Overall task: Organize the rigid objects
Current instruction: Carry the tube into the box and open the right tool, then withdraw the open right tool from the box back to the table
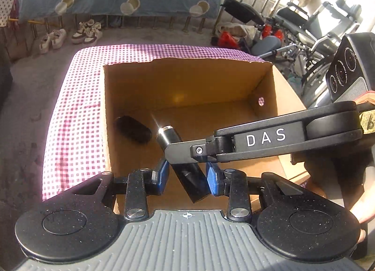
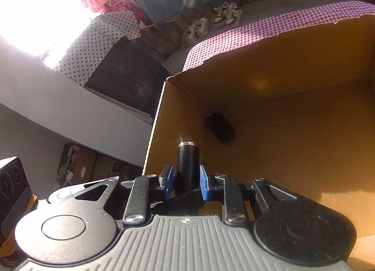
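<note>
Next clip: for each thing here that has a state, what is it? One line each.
Cardboard box: open-topped, standing on the checked cloth.
Black tube: held over the box by both claws.
Small black case: lying on the box floor.
Left claw: shut on the tube's lower end.
Right claw: shut on the tube, nearer its silver-ringed end.

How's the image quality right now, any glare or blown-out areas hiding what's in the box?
Left wrist view: hard sunlight, a glint on the black cylinder's metal end, blown-out sky top right; cardboard box interior is shaded, but the dark object in it stays visible. Right wrist view: window washes out the upper left; box interior evenly lit, fisheye bending its edges.
</note>
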Demonstrator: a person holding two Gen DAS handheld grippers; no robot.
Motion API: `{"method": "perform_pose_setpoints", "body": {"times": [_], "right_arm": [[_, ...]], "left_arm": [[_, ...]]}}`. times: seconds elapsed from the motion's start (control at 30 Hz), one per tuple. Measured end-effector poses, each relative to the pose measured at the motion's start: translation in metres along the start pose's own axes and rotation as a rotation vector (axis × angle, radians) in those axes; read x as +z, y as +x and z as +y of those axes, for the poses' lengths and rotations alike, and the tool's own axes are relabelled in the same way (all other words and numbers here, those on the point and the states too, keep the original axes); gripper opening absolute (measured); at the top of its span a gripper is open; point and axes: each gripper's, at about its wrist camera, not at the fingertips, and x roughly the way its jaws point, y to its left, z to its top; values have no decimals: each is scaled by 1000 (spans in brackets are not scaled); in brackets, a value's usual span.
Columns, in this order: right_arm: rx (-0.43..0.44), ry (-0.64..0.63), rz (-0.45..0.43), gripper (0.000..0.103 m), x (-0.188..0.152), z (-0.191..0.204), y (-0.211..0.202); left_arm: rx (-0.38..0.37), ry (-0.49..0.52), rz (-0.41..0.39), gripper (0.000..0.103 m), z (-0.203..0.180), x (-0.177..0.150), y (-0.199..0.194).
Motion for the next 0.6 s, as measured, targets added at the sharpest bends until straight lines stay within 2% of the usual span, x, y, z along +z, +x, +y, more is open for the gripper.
{"method": "perform_pose_setpoints", "body": {"times": [0.13,0.23,0.43,0.53,0.6], "right_arm": [[30,86,94,27,13,-17,30],[53,105,108,29,20,-22,38],[31,94,100,29,15,-16,33],[51,80,62,29,9,-11,16],[77,74,17,29,1,-7,-5]], "left_arm": [[34,-23,48,35,7,1,7],[46,-22,32,41,10,2,3],[37,-25,-18,46,9,-1,-16],[24,-21,-51,47,7,-3,-31],[-2,-17,-78,51,3,-6,-43]]}}
